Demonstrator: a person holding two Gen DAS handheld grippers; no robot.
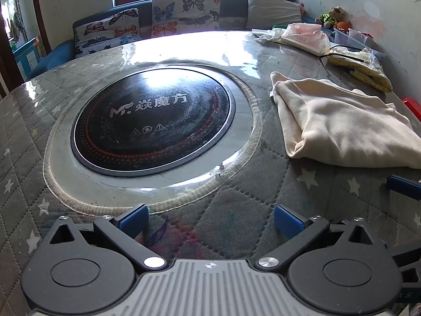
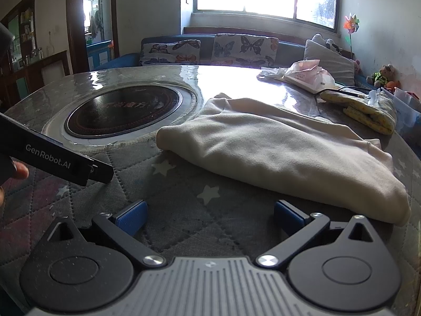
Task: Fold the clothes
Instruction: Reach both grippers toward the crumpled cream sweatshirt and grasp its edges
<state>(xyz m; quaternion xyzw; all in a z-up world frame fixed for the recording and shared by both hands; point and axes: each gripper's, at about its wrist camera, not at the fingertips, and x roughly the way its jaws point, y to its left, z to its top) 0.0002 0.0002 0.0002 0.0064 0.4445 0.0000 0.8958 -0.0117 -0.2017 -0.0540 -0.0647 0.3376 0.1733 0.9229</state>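
The cream garment (image 2: 284, 155) lies in a loosely folded bundle on the right part of the table (image 2: 184, 210), just right of the round black cooktop (image 2: 123, 110) set into the tabletop, with its near rounded edge towards the right hand-held gripper (image 2: 209, 217). Both tools are released: the right one's blue pads stand wide apart over bare quilted cover with nothing between them, and the left hand-held gripper (image 1: 210, 220) is likewise spread and empty, hovering near the front rim of the cooktop, well left of the cloth. The step in hand looks like the approach to the bundle, so it would pay to bring each tool to a separate corner of the near edge, slide the lower pad under all the layers there, and pinch only once the cloth sits fully between the pads; lifting one layer alone would likely open the bundle rather than fold it. What kind of garment this is cannot be told, since sleeves, collar or hems are tucked away or lost in the folds. Its right end runs out of the left view. The far table is washed out by window glare, and the clutter at the far right is hard to make out.
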